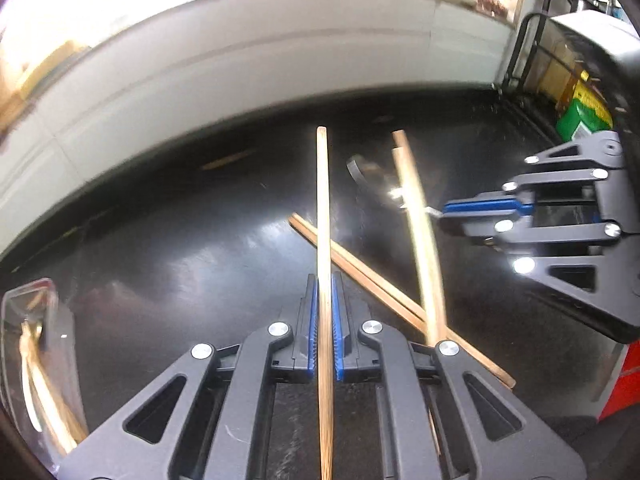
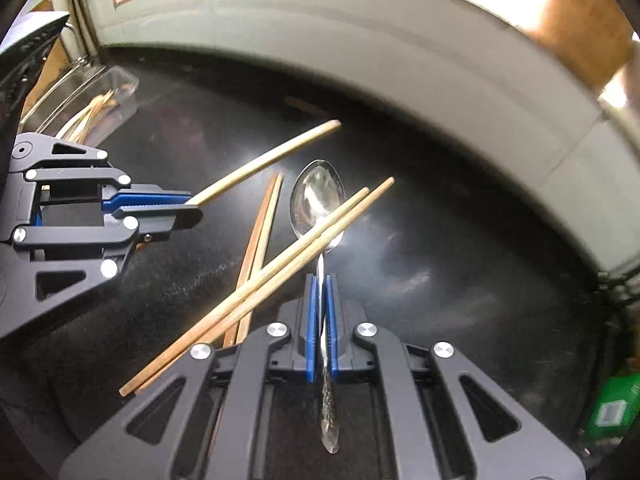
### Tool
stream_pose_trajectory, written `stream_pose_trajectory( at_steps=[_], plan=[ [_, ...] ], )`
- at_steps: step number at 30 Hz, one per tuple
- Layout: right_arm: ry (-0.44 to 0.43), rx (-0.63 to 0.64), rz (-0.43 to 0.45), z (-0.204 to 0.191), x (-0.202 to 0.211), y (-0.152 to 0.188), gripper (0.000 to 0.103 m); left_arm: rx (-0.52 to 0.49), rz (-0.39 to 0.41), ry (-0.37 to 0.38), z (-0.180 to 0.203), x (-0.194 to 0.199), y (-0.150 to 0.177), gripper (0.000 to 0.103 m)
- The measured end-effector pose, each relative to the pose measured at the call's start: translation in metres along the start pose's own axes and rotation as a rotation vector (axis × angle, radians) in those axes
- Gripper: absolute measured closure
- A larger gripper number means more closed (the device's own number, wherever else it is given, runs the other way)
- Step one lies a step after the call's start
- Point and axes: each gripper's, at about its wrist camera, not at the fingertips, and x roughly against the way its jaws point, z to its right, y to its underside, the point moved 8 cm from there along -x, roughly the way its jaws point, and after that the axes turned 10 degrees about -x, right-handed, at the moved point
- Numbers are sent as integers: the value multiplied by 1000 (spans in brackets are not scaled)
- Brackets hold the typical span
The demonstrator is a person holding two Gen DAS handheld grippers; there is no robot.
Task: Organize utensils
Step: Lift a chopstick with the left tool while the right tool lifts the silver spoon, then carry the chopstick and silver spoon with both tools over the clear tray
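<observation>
the single chopstick (image 1: pixel 323 216) sits clamped between the blue pads of the left gripper (image 1: pixel 324 300), running straight out past the fingertips and back under the gripper body, lifted off the black table (image 1: pixel 160 240). seen from the right wrist view, that same chopstick (image 2: pixel 264 162) sticks out of the left gripper (image 2: pixel 192 210) at a slant, its far end up and to the right, clear of the table.

the spoon (image 2: pixel 318 200) is clenched by its thin neck in the right gripper (image 2: pixel 322 288); the bowl stands out ahead of the fingertips and the patterned handle end hangs back under the gripper body. two pale chopsticks (image 2: pixel 280 264) lie slanted across the spoon's neck just in front of the fingertips, seeming to rest on it. in the left wrist view they show as a blurred pale streak (image 1: pixel 420 232) beside the right gripper (image 1: pixel 444 212), with the spoon's bowl a dim blur behind them.

a darker pair of chopsticks (image 2: pixel 258 240) lies flat on the table, side by side, passing under the pale pair; the left wrist view shows this pair (image 1: pixel 380 296) crossing diagonally beneath the held chopstick.

a clear plastic tray (image 2: pixel 116 88) holding more chopsticks sits at the table's left, well apart from the grippers, also seen at the lower left of the left wrist view (image 1: pixel 36 360). a grey wall (image 1: pixel 240 72) backs the table.
</observation>
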Motion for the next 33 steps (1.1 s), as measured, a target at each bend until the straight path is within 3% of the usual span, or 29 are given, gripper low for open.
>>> stream_pose_trajectory(
  at_steps=[4, 8, 10, 14, 18, 22, 26, 30, 33],
  plan=[
    [113, 127, 151, -19, 52, -13, 99, 30, 49, -43, -9, 31, -3, 97],
    [154, 174, 189, -38, 61, -14, 101, 66, 74, -88, -19, 56, 4, 97],
    [151, 154, 180, -38, 58, -12, 101, 78, 82, -107, -23, 64, 6, 97],
    [60, -34, 80, -16, 27, 9, 101, 115, 87, -132, -34, 78, 19, 97],
    [36, -213, -37, 19, 0, 61, 101, 153, 55, -115, -31, 70, 32, 97],
    [47, -299, -35, 43, 10, 87, 101, 164, 34, -97, -30, 66, 42, 97],
    [24, -399, -14, 68, 27, 91, 101, 153, 33, -90, -28, 63, 39, 97],
    [-51, -427, -27, 64, 24, 83, 101, 135, 33, -81, -24, 59, 34, 97],
    [-45, -388, -62, 53, 8, 84, 101, 133, 26, -79, -24, 56, 35, 97]
  ],
)
